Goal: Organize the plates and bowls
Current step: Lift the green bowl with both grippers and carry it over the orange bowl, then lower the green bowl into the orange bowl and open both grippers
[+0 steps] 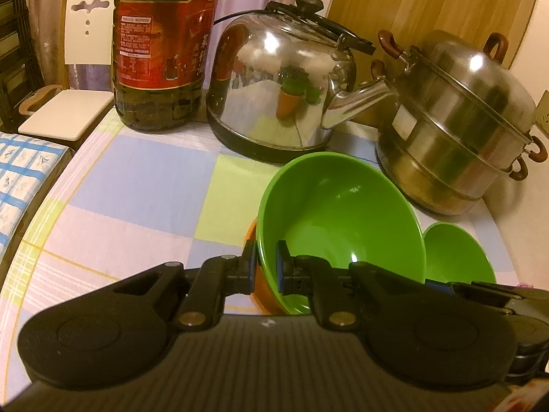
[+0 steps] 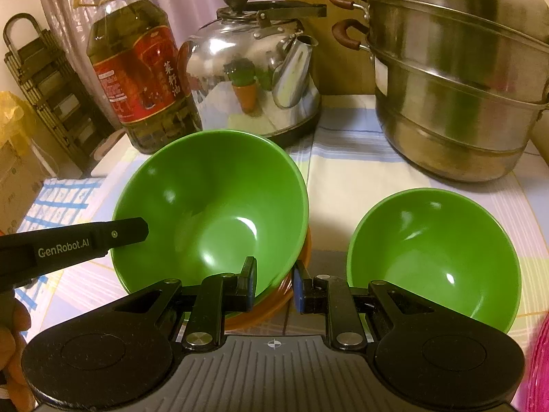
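- Big green bowl (image 2: pixel 209 206), glossy plastic, deep, nothing inside; it sits nested in an orange bowl (image 2: pixel 274 300), of which only a rim sliver shows underneath.
- Stack stands on the table (image 1: pixel 137 178), which has a pastel checked cloth, in front of the kettle (image 1: pixel 274 86).
- Small green bowl (image 2: pixel 432 257), same glossy green and likewise with nothing in it, sits just beside the stack on its right, not touching as far as visible.
- Left tongs (image 1: pixel 266 264) pinch the near-left rim of the stack: one pad outside against the orange wall, the other inside the big green bowl.
- Right tongs (image 2: pixel 274 281) straddle the near-right rim of the same stack; left pad is inside the green bowl, right pad outside with a visible gap, so they are spread and not gripping.
- In the right wrist view, one finger of the left tongs reaches to the big bowl's left rim.
- Behind the bowls: oil bottle (image 2: pixel 137 68) with red label, shiny steel kettle, stacked steel steamer pot (image 2: pixel 456 79) with brown handles.
- White chair (image 1: pixel 79 79) stands past the table's left edge.
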A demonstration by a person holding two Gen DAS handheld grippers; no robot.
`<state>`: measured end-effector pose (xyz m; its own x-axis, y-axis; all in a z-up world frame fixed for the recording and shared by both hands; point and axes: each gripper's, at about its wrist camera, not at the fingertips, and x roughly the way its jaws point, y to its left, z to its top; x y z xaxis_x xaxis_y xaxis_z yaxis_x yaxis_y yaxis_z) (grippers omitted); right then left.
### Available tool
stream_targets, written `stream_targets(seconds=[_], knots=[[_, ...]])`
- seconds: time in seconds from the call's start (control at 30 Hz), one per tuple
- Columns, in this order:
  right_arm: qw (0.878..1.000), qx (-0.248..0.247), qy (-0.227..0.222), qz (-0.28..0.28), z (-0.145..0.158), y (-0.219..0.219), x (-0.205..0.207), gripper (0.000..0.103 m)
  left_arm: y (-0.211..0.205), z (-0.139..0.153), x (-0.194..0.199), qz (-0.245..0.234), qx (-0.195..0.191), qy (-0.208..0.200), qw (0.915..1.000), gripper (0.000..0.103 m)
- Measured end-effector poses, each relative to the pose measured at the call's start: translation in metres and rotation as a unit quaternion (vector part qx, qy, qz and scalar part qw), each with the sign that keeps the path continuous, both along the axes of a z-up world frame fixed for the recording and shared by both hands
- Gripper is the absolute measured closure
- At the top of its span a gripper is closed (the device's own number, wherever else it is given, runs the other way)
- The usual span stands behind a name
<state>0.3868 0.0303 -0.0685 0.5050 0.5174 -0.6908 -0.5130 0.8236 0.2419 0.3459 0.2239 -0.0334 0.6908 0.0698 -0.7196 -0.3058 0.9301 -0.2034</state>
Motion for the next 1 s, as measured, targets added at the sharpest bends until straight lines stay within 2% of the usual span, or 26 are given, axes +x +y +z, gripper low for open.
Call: stream_targets(seconds=[0.5, 1.0], knots=[[0.999, -0.029, -0.015, 0.005, -0.0063, 0.0050, 0.0007, 0.081, 0.0014, -0.0075, 0.0028, 0.002, 0.006, 0.013, 0.9999, 0.093], [0.999, -0.033, -0.028, 0.014, -0.0083, 0.0054, -0.0004, 0.081, 0.0051, -0.0042, -0.0003, 0.005, 0.000, -0.003, 1.0000, 0.094]])
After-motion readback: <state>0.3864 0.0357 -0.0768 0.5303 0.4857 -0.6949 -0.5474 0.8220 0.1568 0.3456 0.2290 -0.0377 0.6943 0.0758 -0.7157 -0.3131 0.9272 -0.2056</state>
